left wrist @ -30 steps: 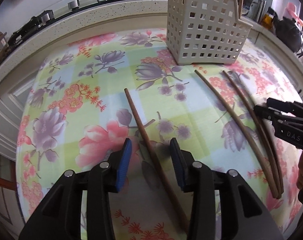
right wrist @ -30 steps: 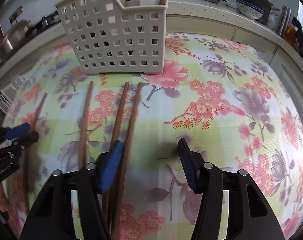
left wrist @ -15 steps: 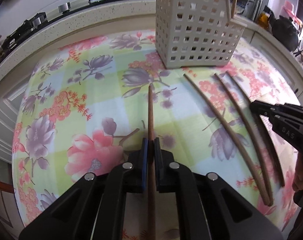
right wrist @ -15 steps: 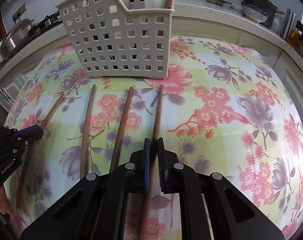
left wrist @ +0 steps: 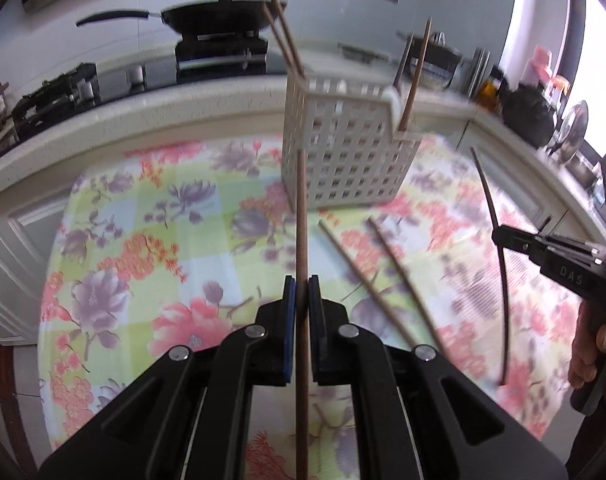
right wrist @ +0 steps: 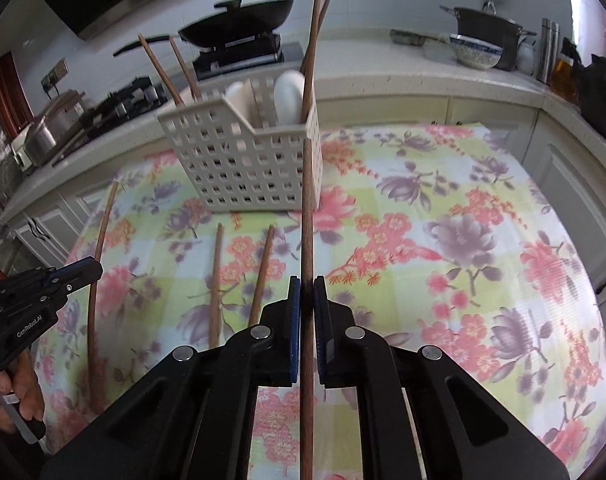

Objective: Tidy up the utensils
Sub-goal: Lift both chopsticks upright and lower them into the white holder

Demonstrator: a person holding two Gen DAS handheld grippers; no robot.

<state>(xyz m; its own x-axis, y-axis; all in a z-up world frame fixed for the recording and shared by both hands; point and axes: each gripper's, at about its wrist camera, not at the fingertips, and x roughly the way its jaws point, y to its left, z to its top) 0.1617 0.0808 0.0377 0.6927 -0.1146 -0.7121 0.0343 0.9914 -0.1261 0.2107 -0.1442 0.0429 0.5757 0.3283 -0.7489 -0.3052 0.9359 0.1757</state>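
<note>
My left gripper [left wrist: 301, 288] is shut on a brown wooden chopstick [left wrist: 301, 216] and holds it raised above the table, pointing toward the white perforated basket [left wrist: 343, 156]. My right gripper [right wrist: 307, 290] is shut on another chopstick [right wrist: 307, 208], also lifted and pointing at the basket [right wrist: 243, 164]. Two chopsticks [right wrist: 239, 276] lie on the floral tablecloth in front of the basket; they also show in the left wrist view [left wrist: 379, 280]. The basket holds several upright chopsticks and white spoons [right wrist: 289, 96].
The table has a floral cloth [right wrist: 443, 240]. A kitchen counter runs behind it with a black wok [left wrist: 219, 16] on a stove, a pot [right wrist: 487, 32], a bowl [right wrist: 475, 50] and bottles. White cabinets flank the table.
Both grippers closed on a chopstick each and lifted them off the cloth. The view has risen, and the held chopsticks now point toward the basket.
</note>
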